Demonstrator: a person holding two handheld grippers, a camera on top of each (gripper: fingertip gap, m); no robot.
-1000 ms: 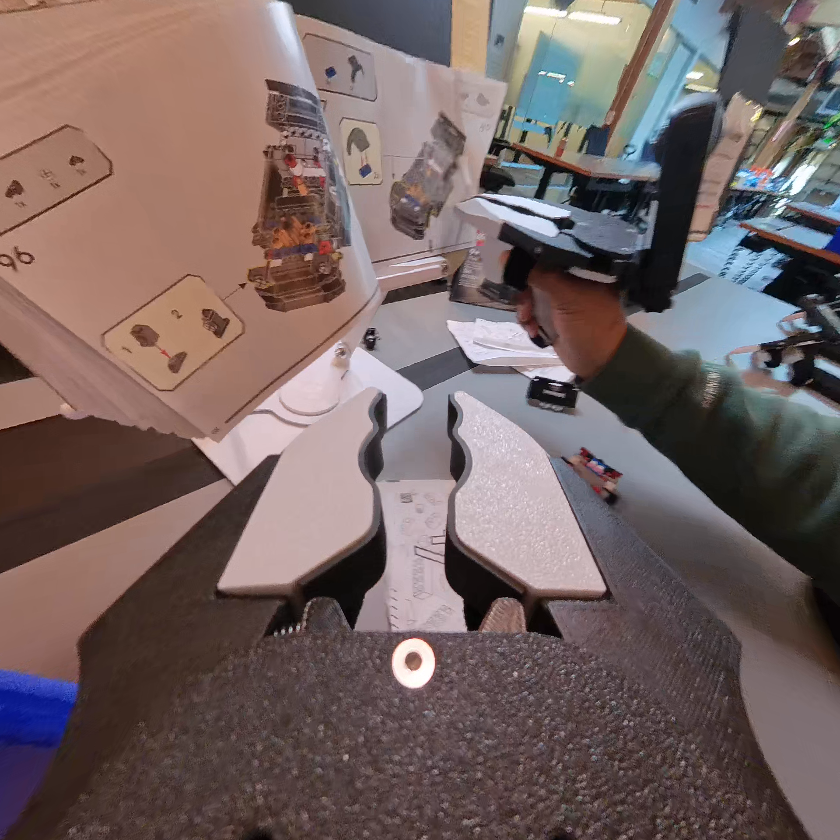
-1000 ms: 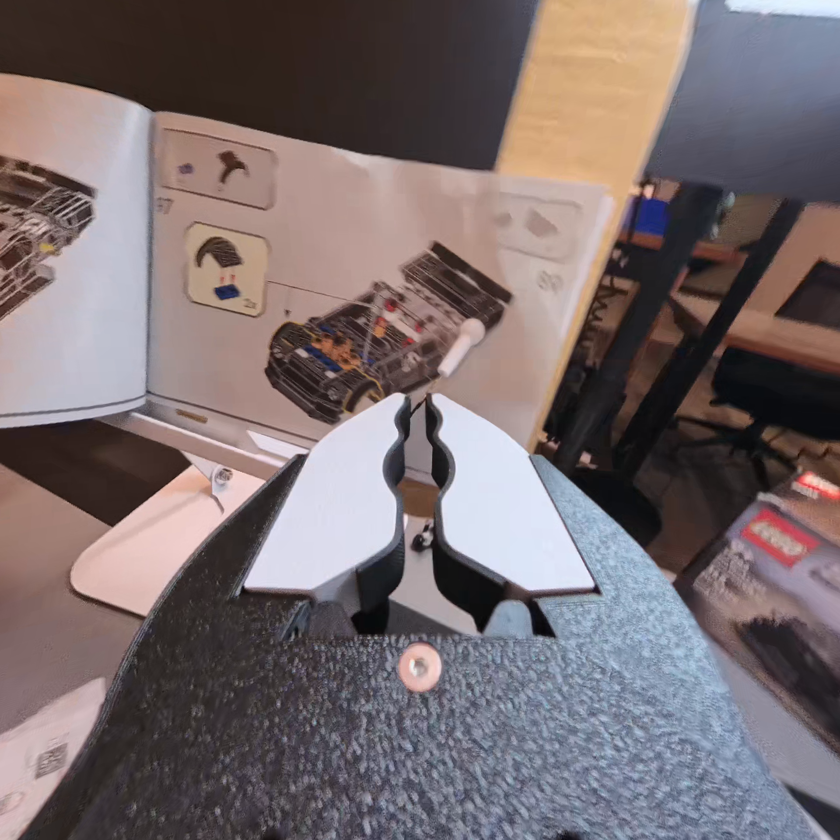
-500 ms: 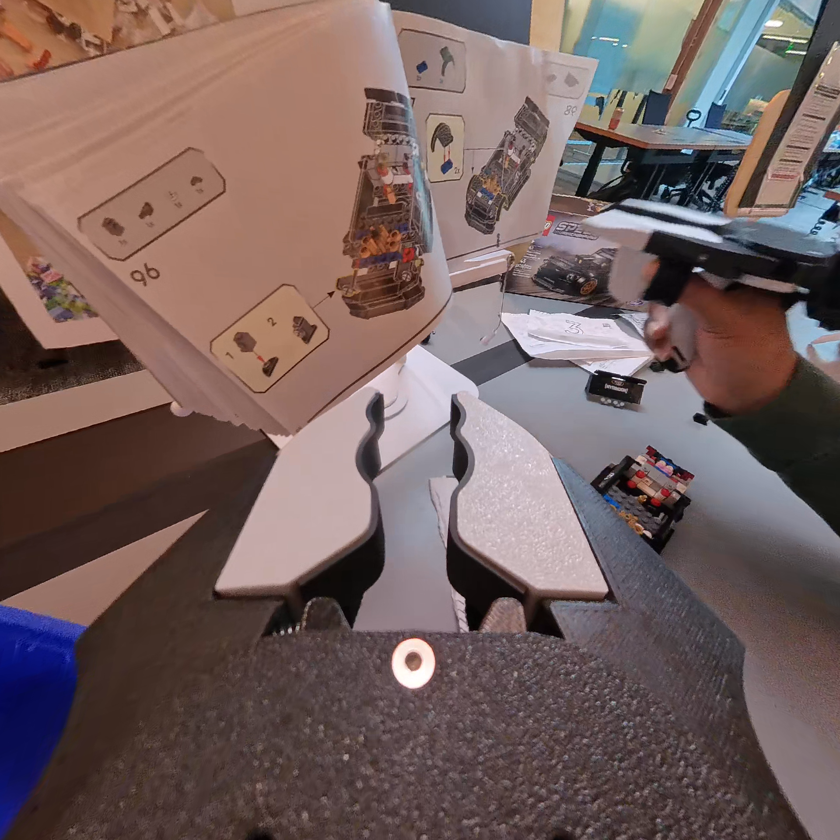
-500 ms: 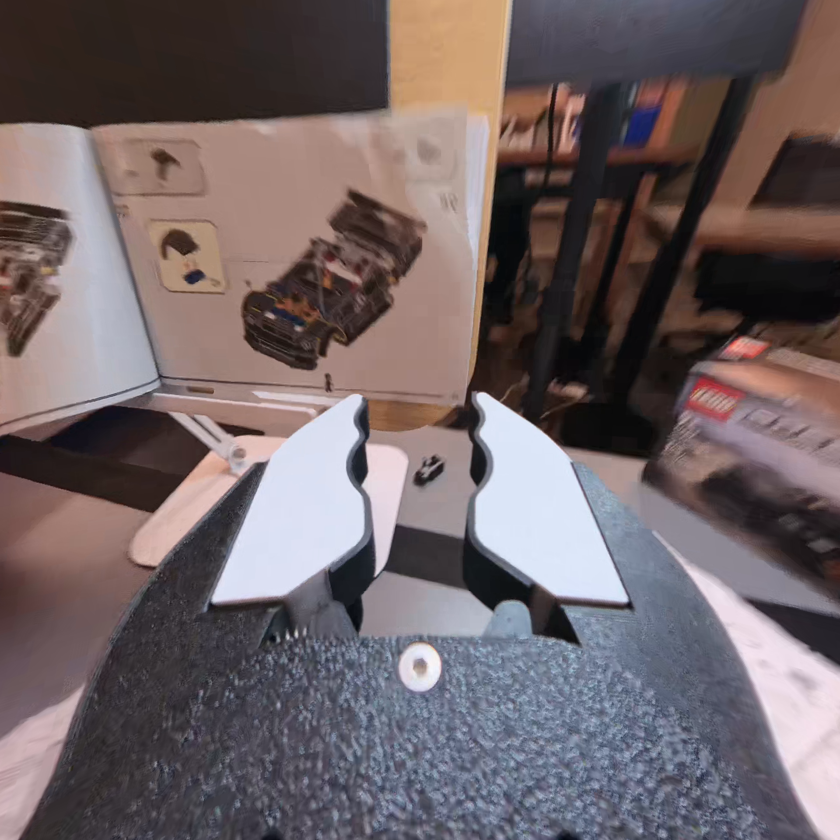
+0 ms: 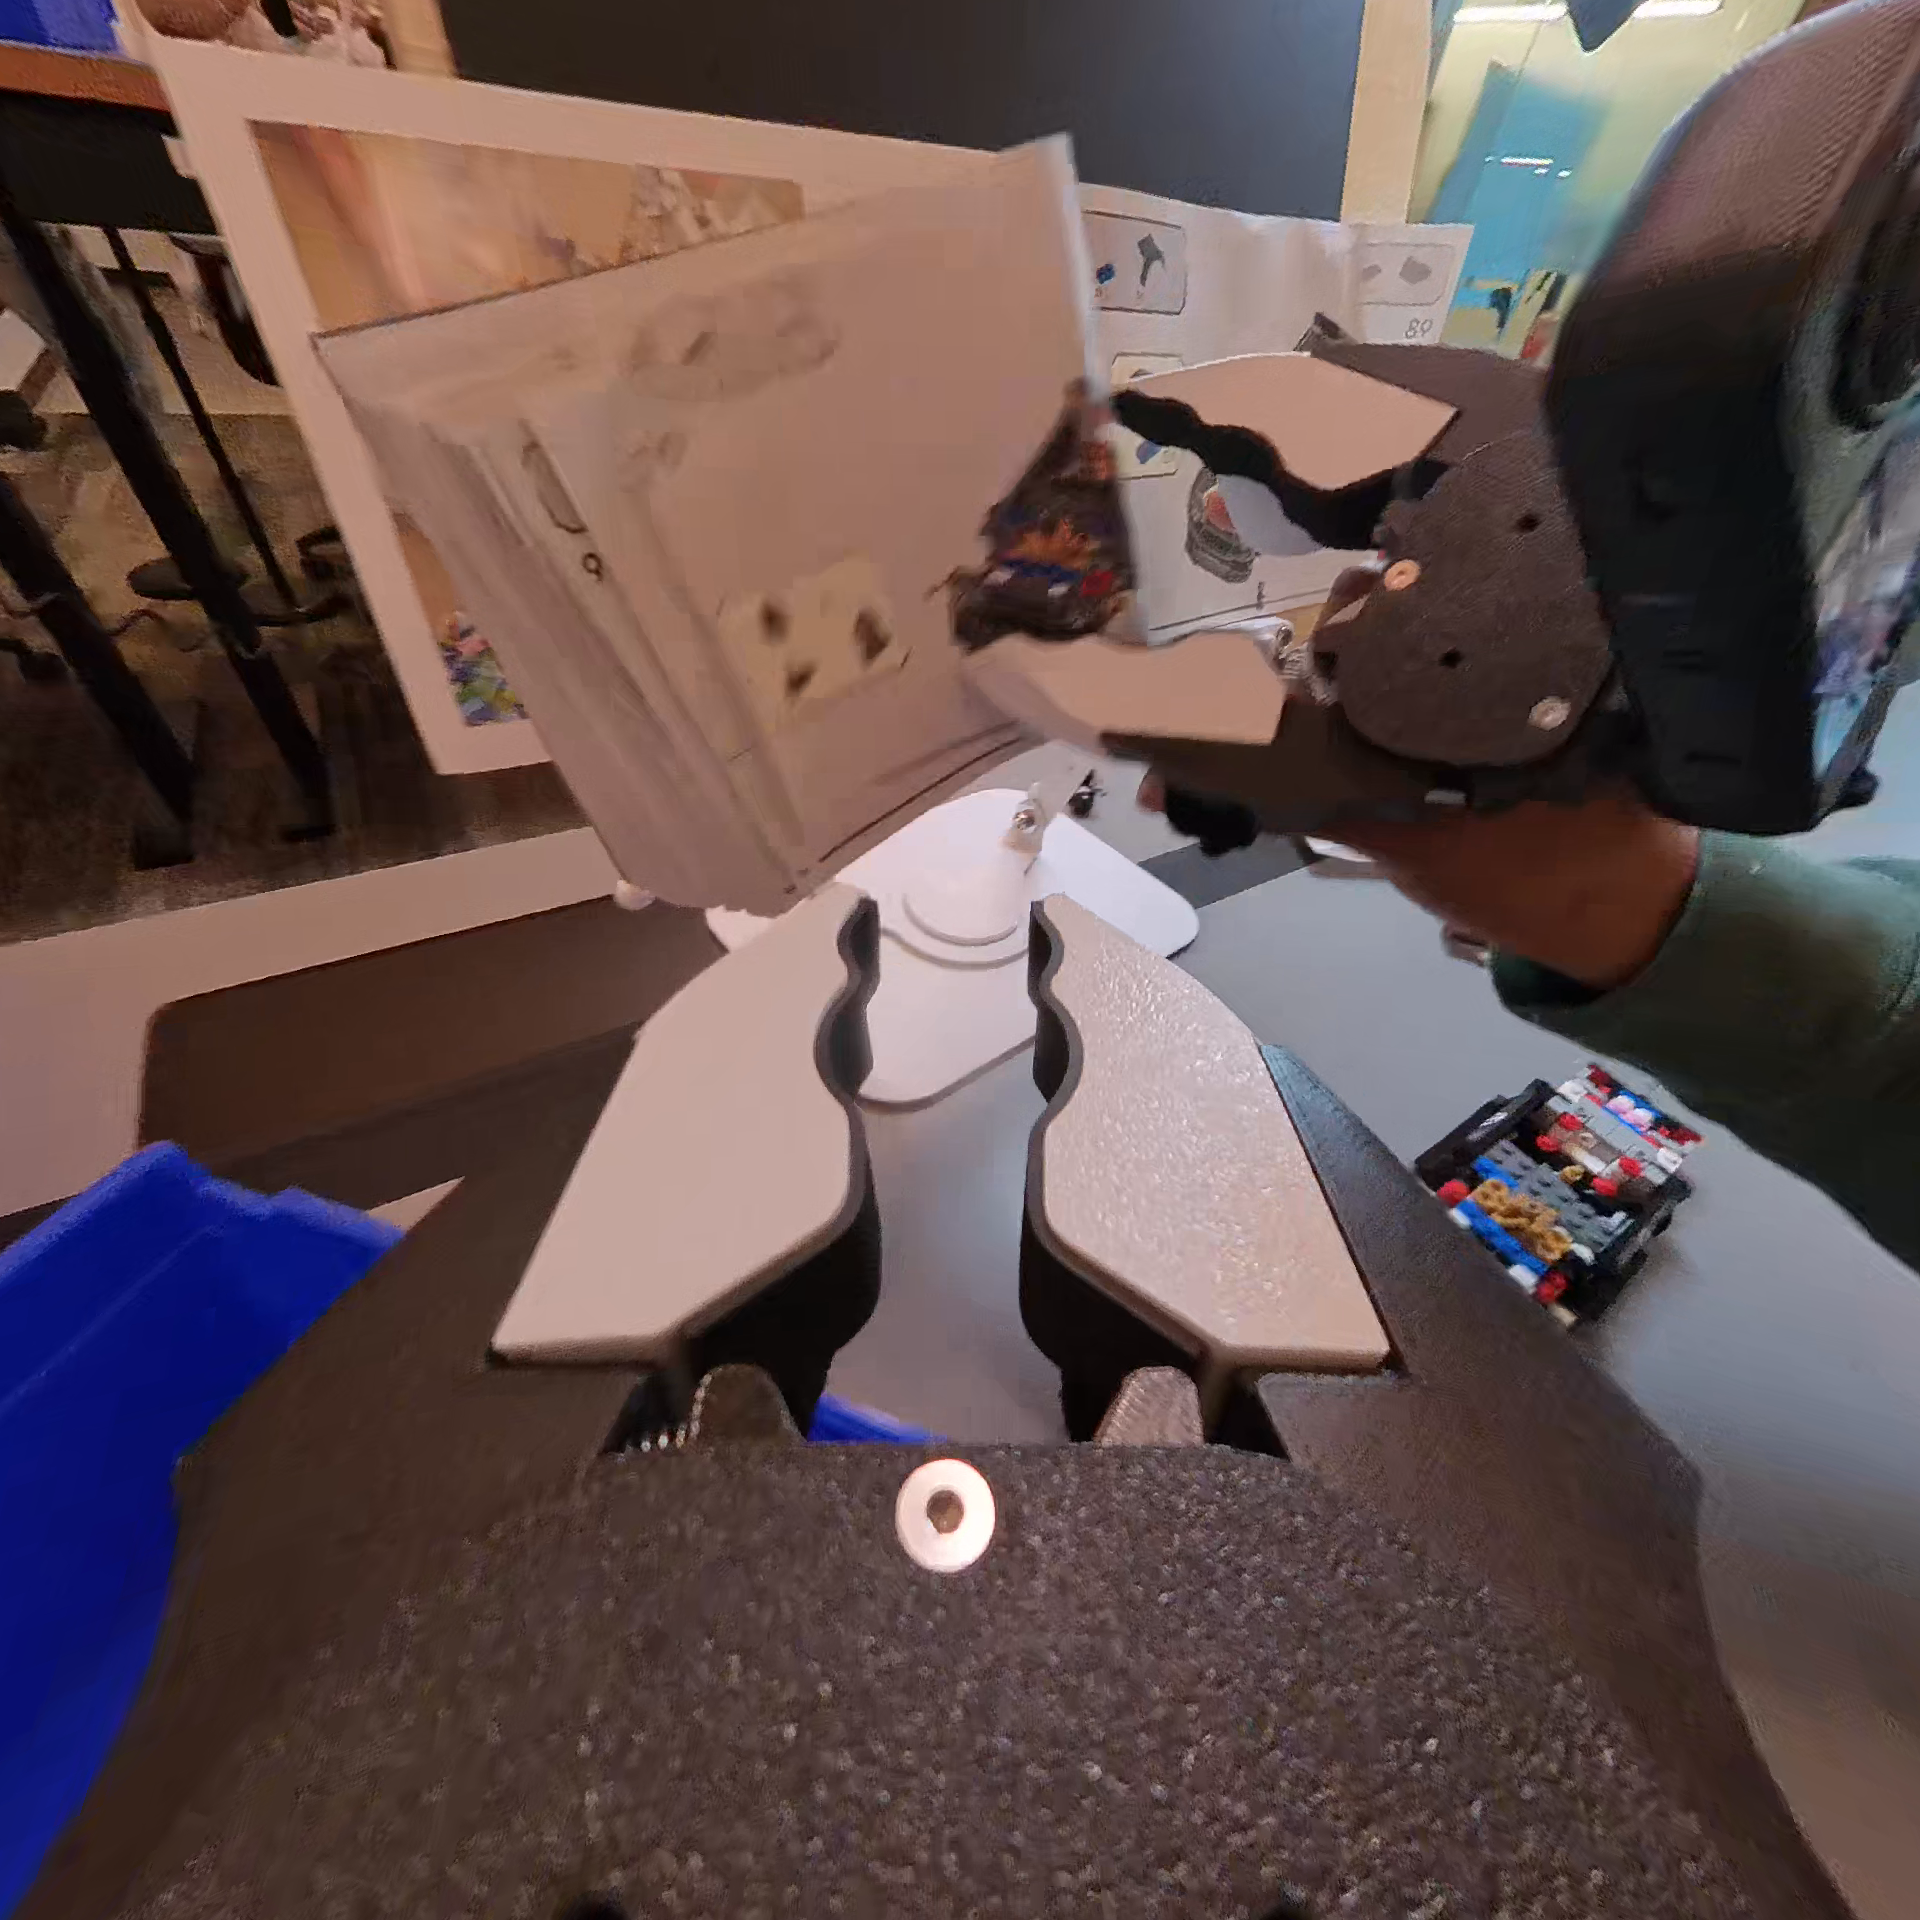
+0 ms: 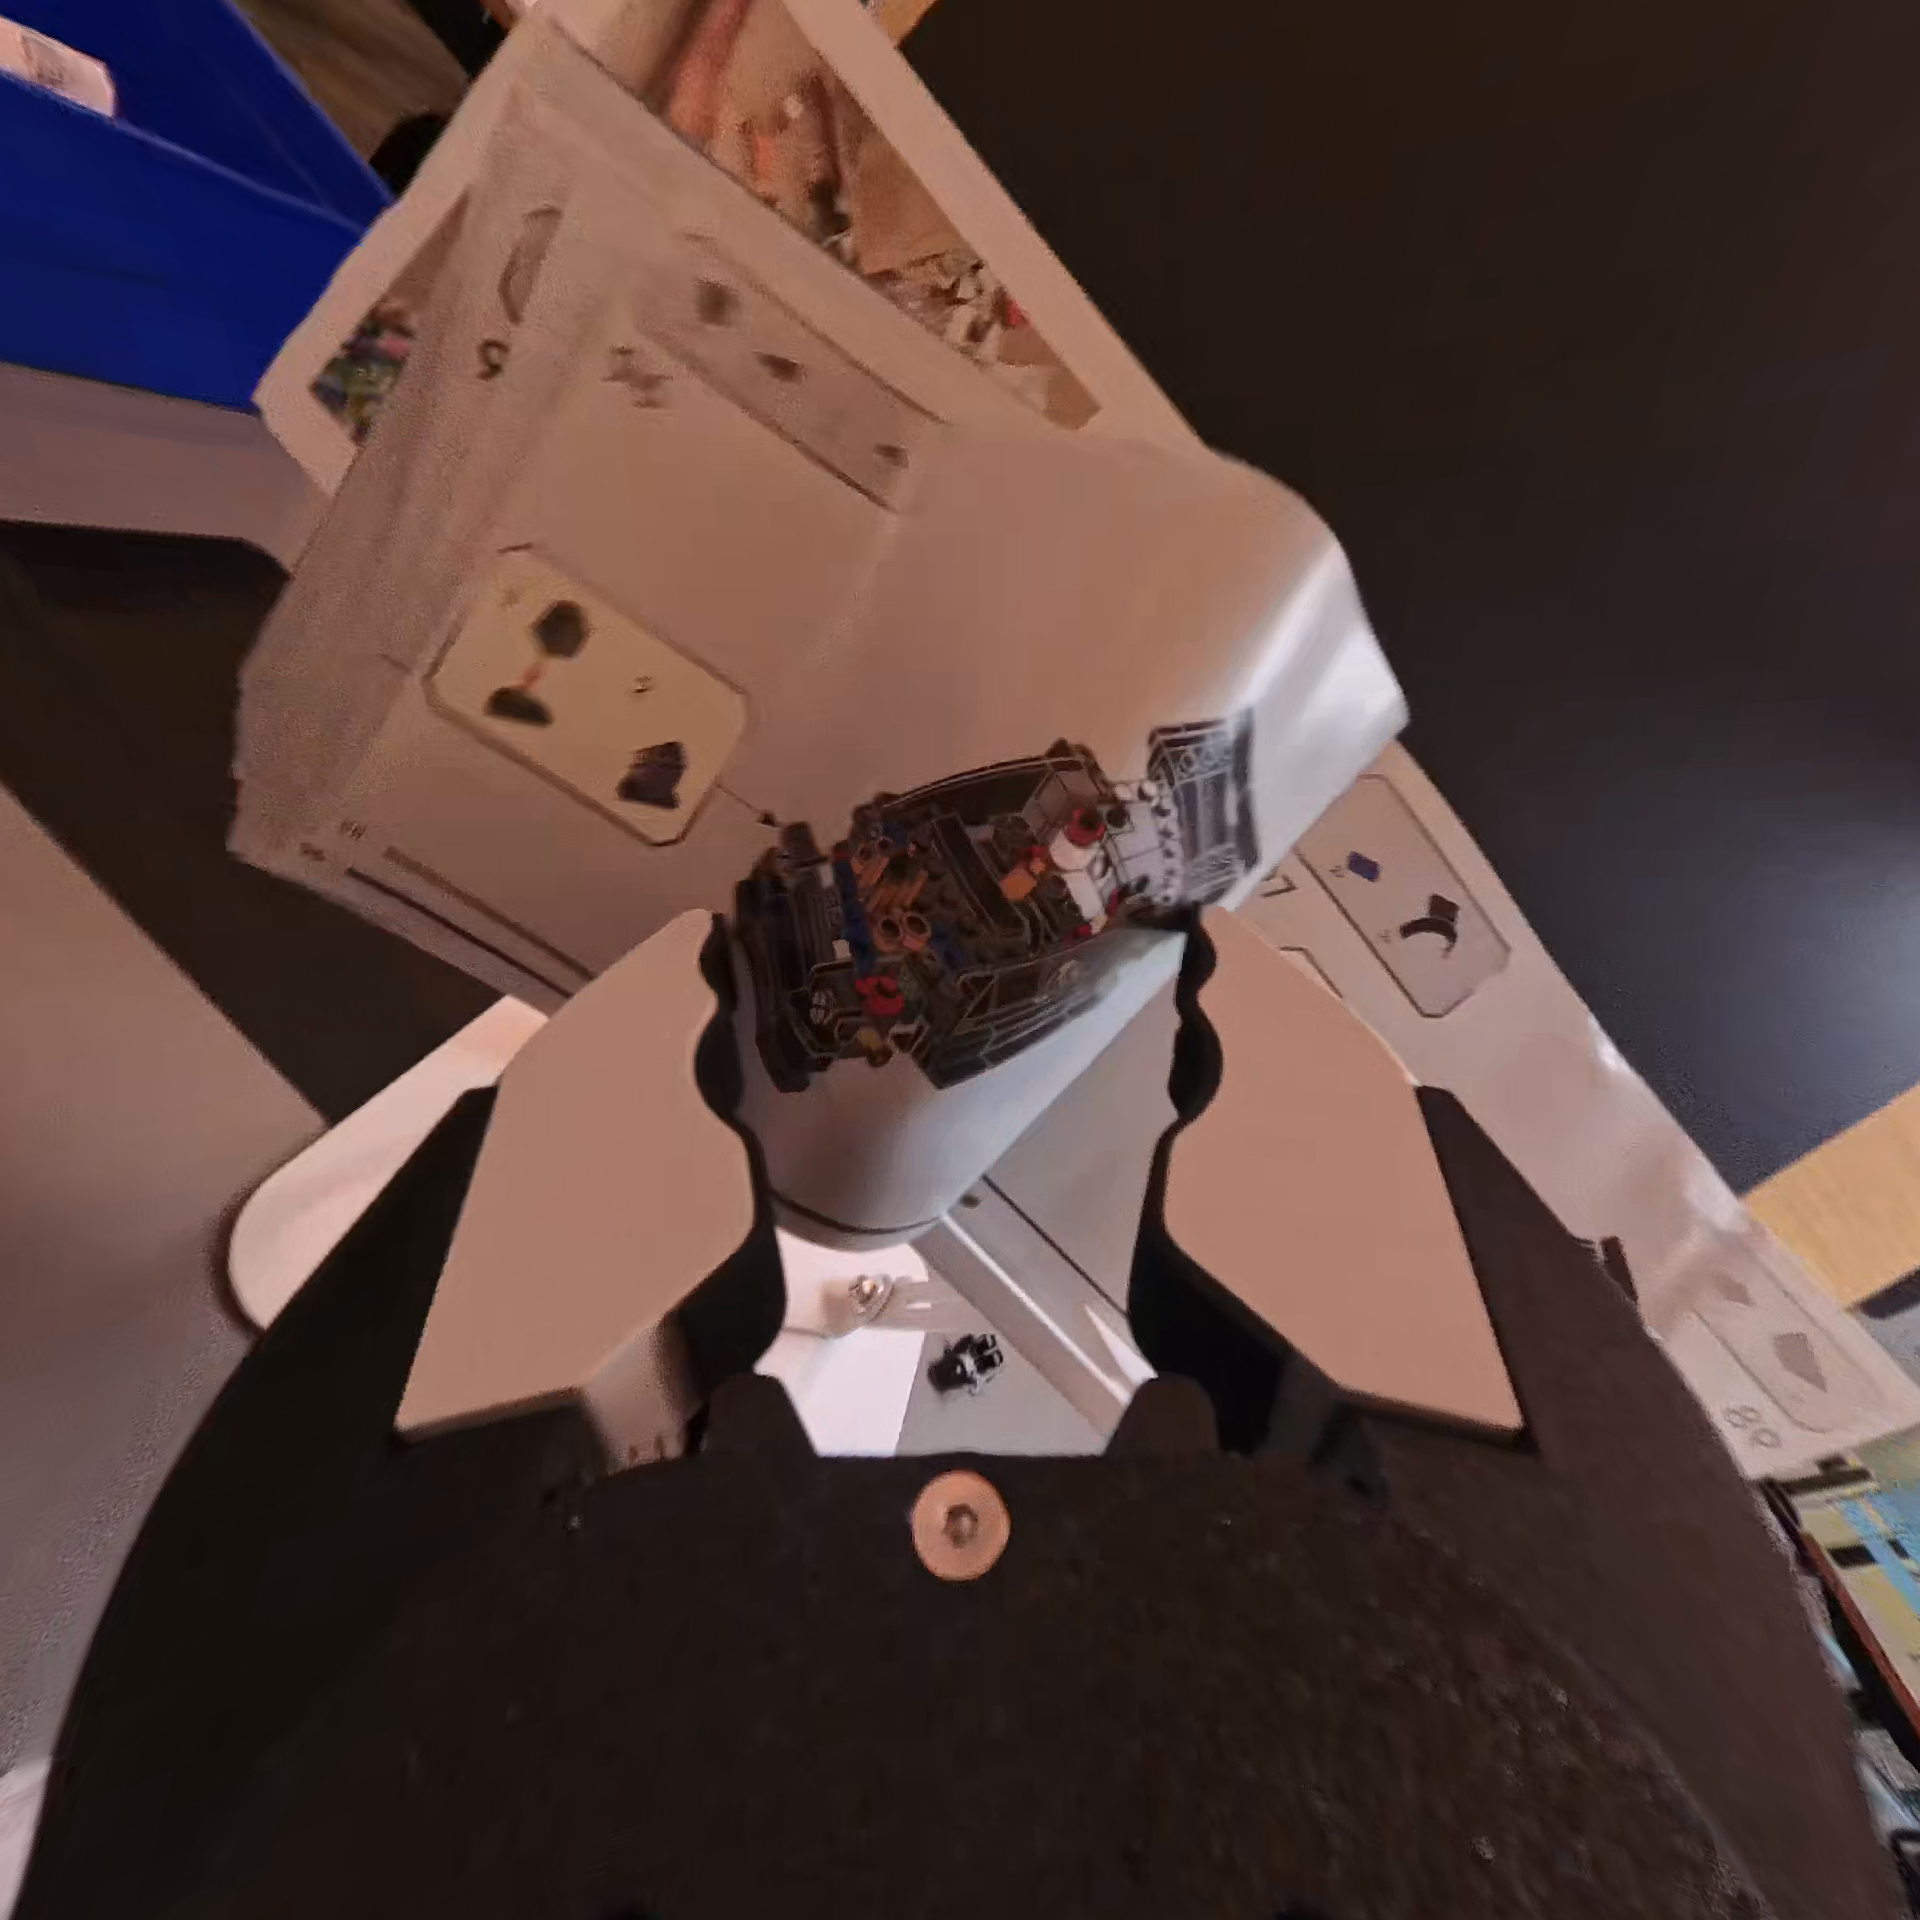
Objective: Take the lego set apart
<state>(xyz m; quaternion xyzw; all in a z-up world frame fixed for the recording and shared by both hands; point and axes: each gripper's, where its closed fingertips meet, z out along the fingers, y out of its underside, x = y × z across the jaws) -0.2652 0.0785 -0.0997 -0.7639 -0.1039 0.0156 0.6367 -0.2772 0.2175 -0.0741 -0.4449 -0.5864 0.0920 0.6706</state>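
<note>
Right now my right gripper (image 6: 951, 1029) is spread wide around a curled page of the instruction booklet (image 5: 790, 582), my left gripper (image 5: 945, 997) part-open and empty, while the light, brittle lego car (image 5: 1558, 1184) sits below-right of that booklet, best gripped across its stiff chassis sides.

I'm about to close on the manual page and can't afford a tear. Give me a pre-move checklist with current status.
1. Right gripper open: ok, jaws wide apart.
2. Curled page between its jaws: ok, not yet pinched.
3. Single page only: cannot tell, the edges are blurred.
4. Left gripper open and empty: ok, low over the table, clear of the booklet.
5. Lego car out of the way: ok, on the table apart from both grippers.
</note>
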